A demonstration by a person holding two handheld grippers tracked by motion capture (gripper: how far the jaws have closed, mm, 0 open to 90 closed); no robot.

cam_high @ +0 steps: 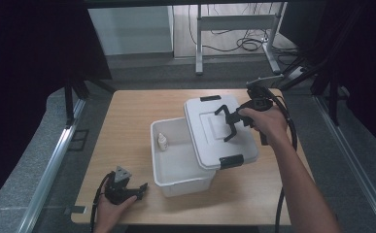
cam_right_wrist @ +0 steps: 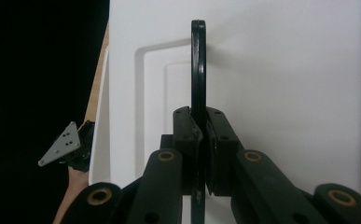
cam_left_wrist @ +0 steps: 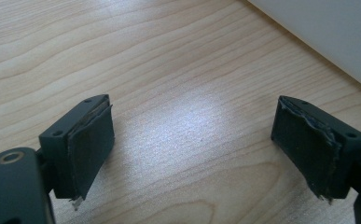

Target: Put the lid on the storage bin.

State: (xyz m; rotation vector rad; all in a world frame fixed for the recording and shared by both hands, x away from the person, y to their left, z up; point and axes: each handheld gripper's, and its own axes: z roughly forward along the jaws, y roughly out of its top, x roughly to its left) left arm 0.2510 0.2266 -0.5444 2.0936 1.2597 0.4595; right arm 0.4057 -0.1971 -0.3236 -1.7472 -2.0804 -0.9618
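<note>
One lid [cam_high: 214, 128], one bin [cam_high: 176, 160], one bottle [cam_high: 162, 141], two tongs.

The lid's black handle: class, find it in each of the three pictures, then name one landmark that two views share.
High view: the black handle stands on the white lid, right of centre, in the right tongs.
Left gripper view: not in it.
Right gripper view: centre, upright, pinched.
Shared landmark: the white lid.

Wooden table [cam_high: 127, 126], white bin [cam_high: 176, 165], left tool [cam_high: 127, 187]
</note>
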